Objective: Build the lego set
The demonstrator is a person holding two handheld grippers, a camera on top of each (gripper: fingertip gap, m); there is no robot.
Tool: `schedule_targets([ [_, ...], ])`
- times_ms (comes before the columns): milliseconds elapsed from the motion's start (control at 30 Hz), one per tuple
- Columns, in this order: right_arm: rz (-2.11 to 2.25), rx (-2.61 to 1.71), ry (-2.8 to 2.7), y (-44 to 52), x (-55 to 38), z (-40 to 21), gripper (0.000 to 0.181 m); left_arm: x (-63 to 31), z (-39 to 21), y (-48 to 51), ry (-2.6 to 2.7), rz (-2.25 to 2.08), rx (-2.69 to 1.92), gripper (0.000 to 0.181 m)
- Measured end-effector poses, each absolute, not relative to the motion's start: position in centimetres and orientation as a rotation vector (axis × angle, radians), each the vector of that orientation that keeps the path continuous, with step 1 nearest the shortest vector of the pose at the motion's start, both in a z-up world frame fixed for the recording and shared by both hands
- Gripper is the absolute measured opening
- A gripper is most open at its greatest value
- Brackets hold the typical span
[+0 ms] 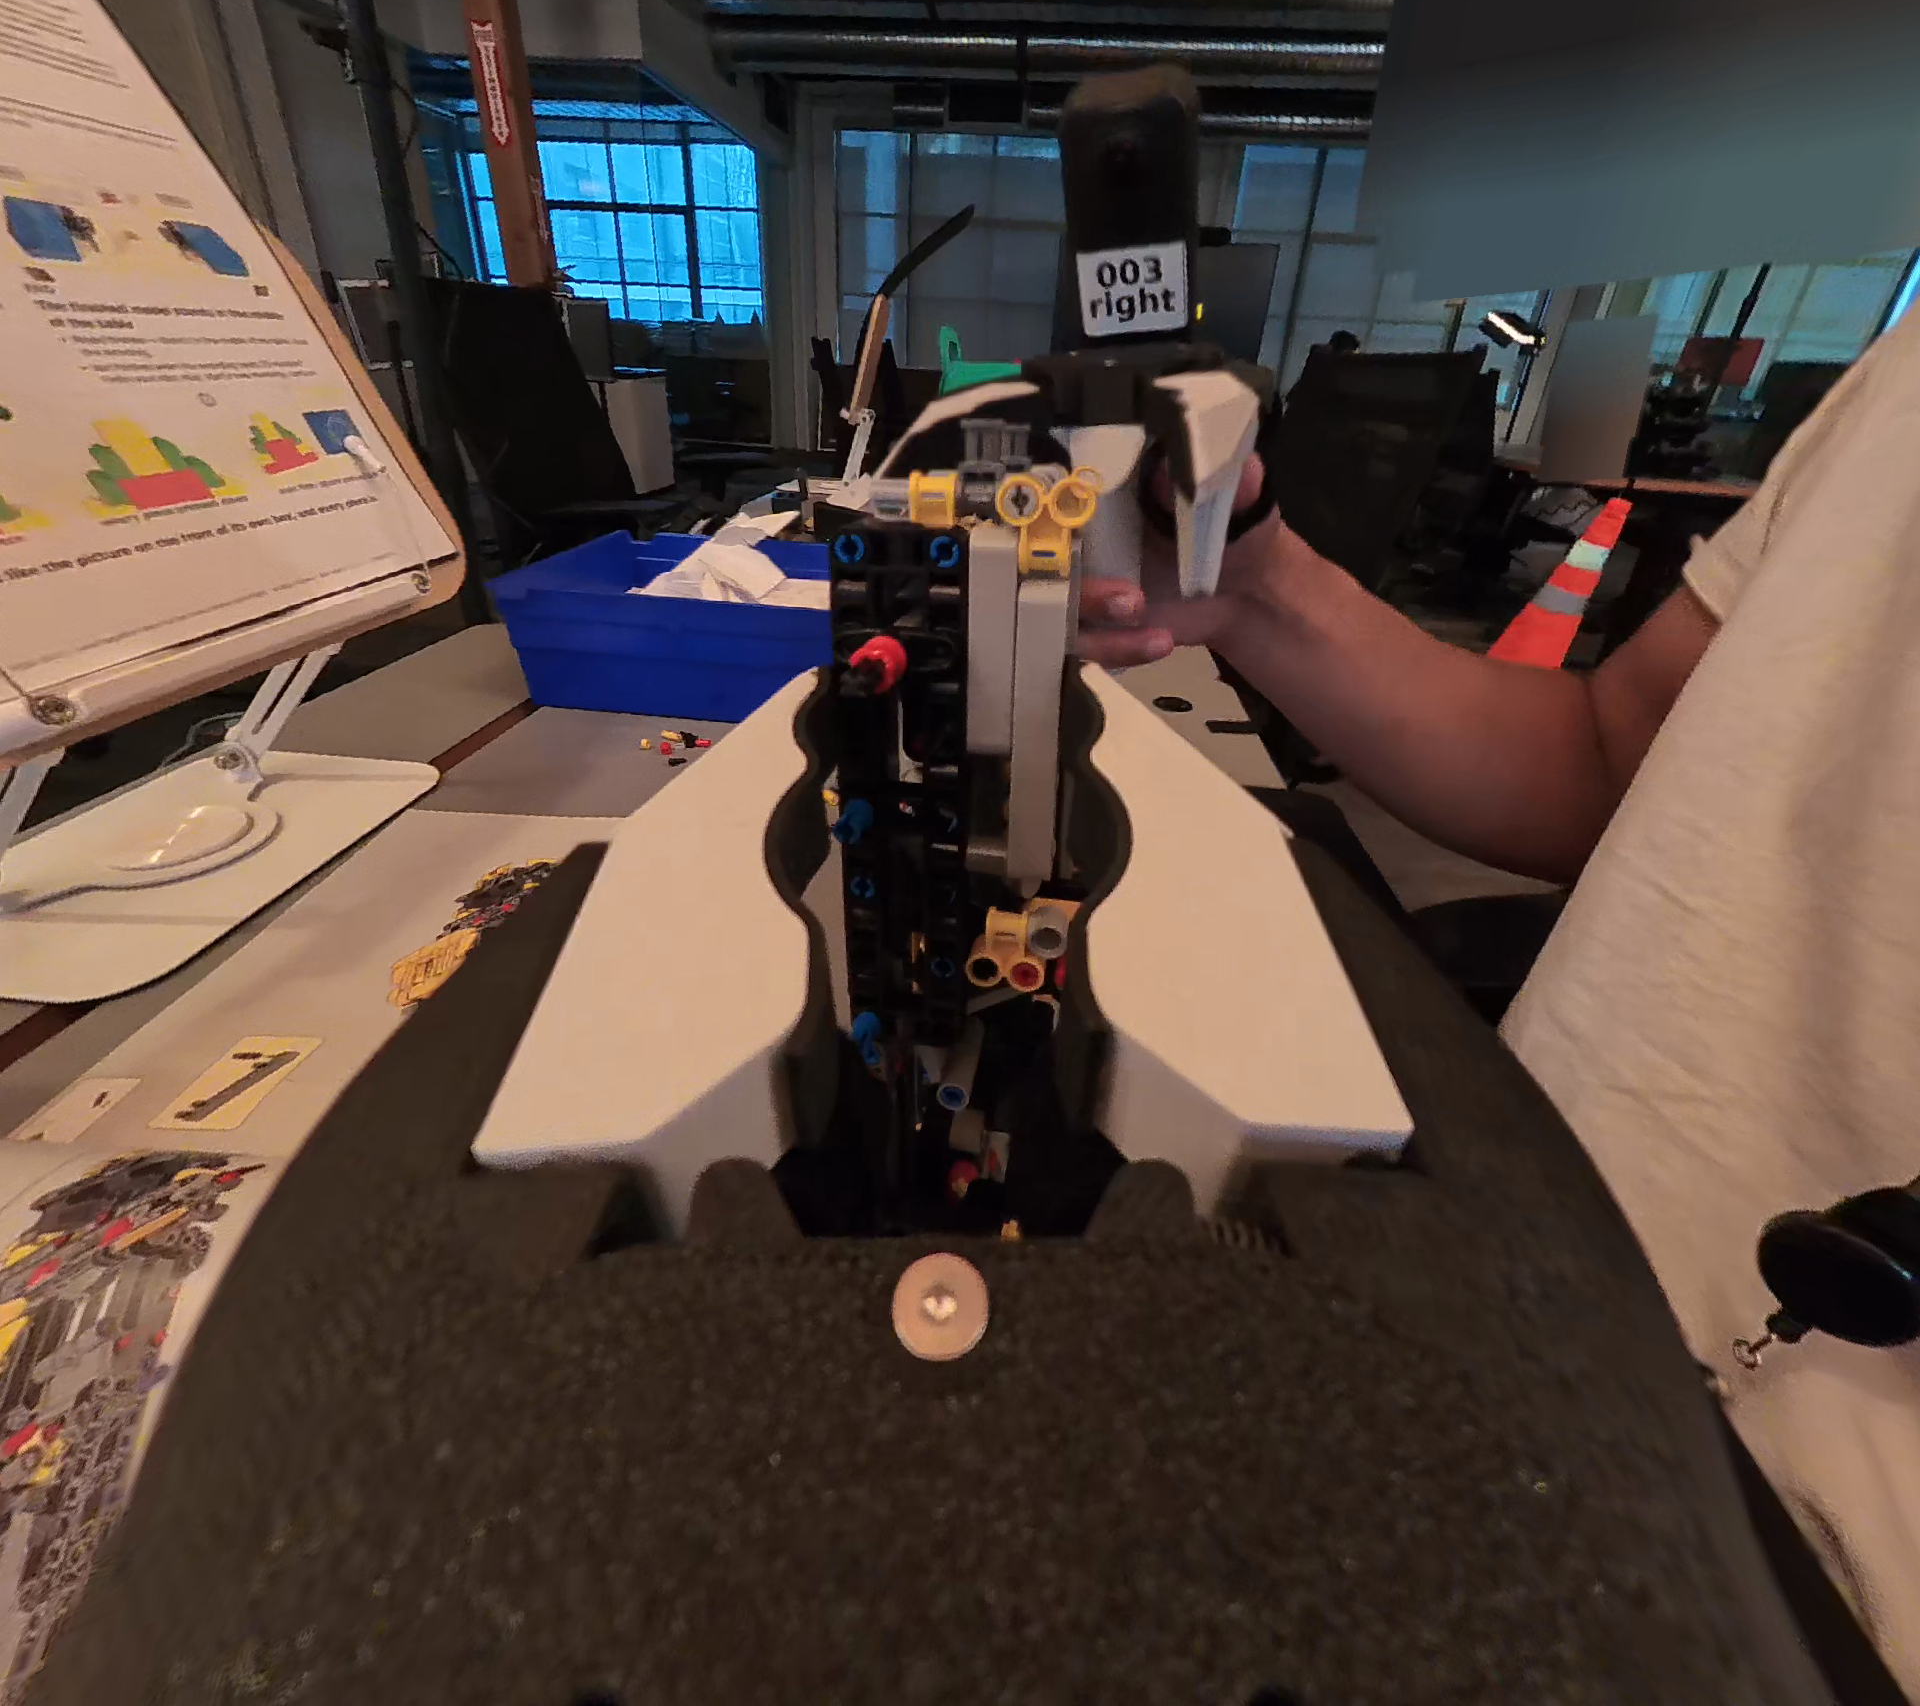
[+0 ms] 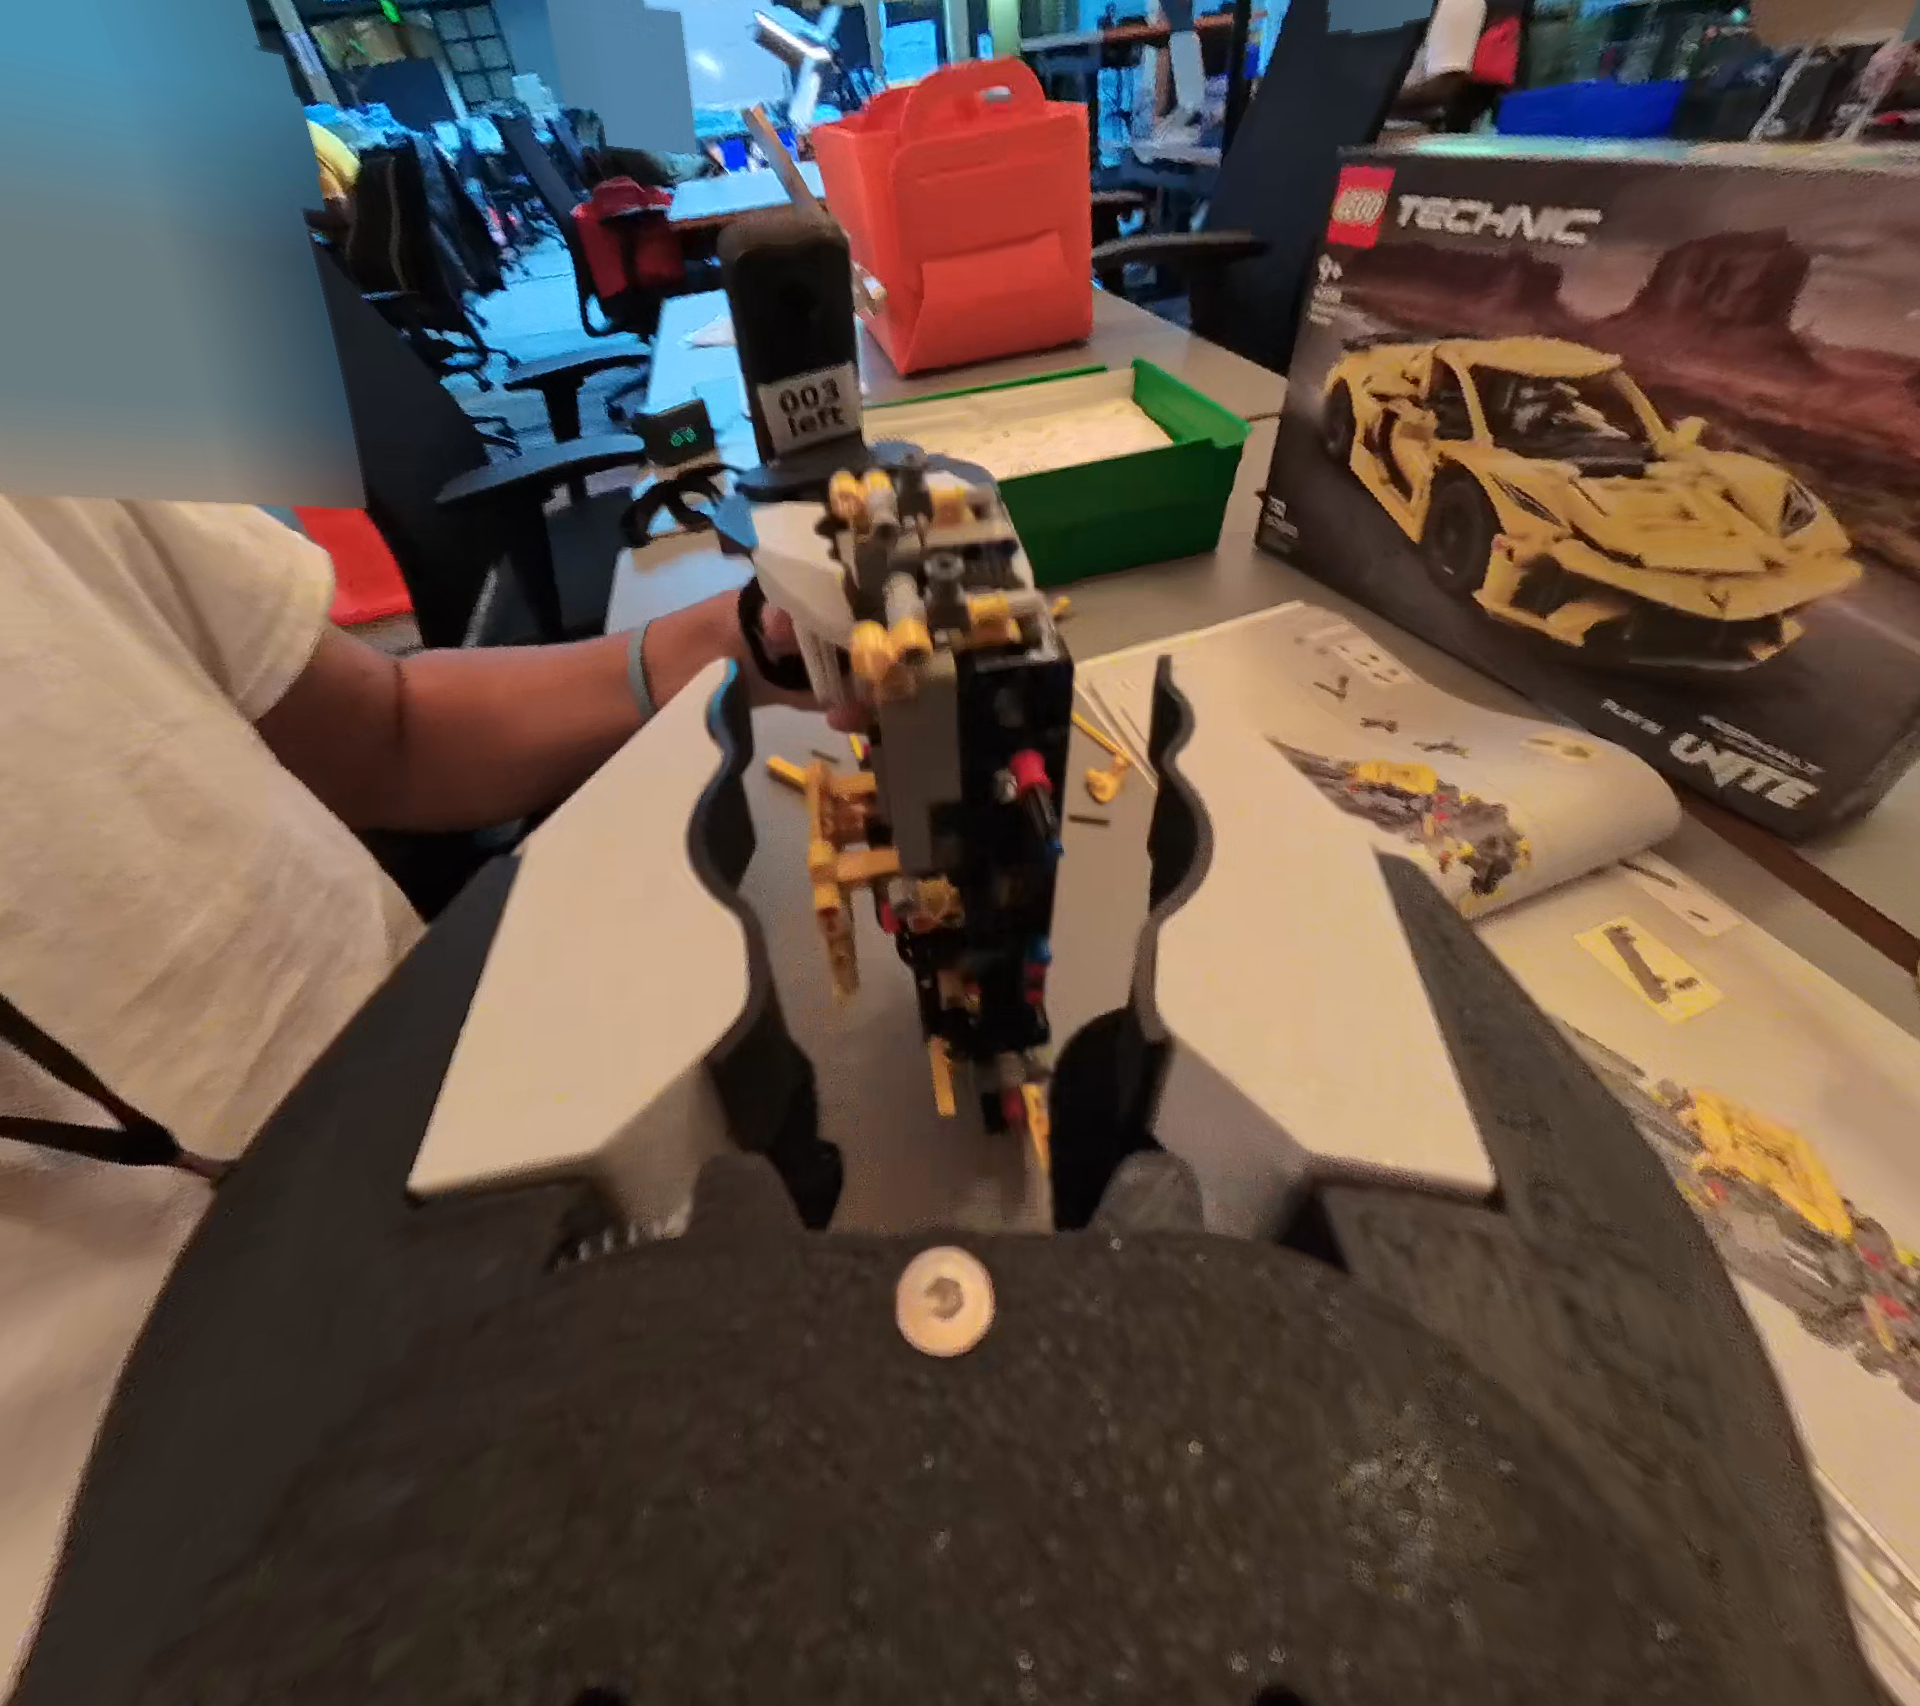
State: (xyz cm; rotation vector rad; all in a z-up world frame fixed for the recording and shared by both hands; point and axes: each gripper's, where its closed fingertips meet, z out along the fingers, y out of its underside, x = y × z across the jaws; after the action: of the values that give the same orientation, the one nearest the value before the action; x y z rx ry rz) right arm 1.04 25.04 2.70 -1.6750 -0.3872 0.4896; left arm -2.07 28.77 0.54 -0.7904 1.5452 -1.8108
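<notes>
Between left gripper [image 1: 951, 825] fingers, blocky studded lego assembly [image 1: 935, 773]

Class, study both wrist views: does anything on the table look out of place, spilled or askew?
Yes. Small loose parts lie scattered on the table before the blue bin, outside any tray; more yellow pieces are strewn near the instruction booklet.

Printed box [image 2: 1507, 222], gripper tags [image 1: 1130, 297], instruction sheet [image 1: 156, 254]

Table [image 2: 1195, 607]: grey, seam at 3 o'clock.
Box [image 2: 1621, 451]: stands at 2 o'clock.
Booklet [image 2: 1382, 752]: open, before it.
Green bin [image 2: 1122, 493]: 12 o'clock.
Loose pieces [image 2: 1101, 778]: yellow, probably pins.
Blue bin [image 1: 644, 638]: 11 o'clock, left wrist view.
</notes>
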Motion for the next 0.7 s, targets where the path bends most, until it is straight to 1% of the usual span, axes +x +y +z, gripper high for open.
schedule_targets([
  [67,0.445,-1.675,-0.384,25.6,1.4,1.8,0.074,-2.0,0.5,29.2,1.526,-1.834,-0.802,0.043],
  [200,0.622,-1.630,-0.363,26.9,0.1,1.3,0.071,-2.1,0.5,29.4,1.518,-1.859,-0.801,0.043],
  [300,0.714,-1.546,-0.353,27.4,-0.4,2.0,0.051,-2.1,0.6,29.2,1.518,-1.866,-0.794,0.043],
  [467,0.686,-1.565,-0.366,27.7,-0.2,1.9,0.048,-1.8,0.5,29.5,1.516,-1.876,-0.825,0.042],
  [700,0.872,-1.620,-0.044,28.4,1.5,2.3,0.050,0.0,1.2,30.5,1.592,-2.107,-1.056,0.042],
])
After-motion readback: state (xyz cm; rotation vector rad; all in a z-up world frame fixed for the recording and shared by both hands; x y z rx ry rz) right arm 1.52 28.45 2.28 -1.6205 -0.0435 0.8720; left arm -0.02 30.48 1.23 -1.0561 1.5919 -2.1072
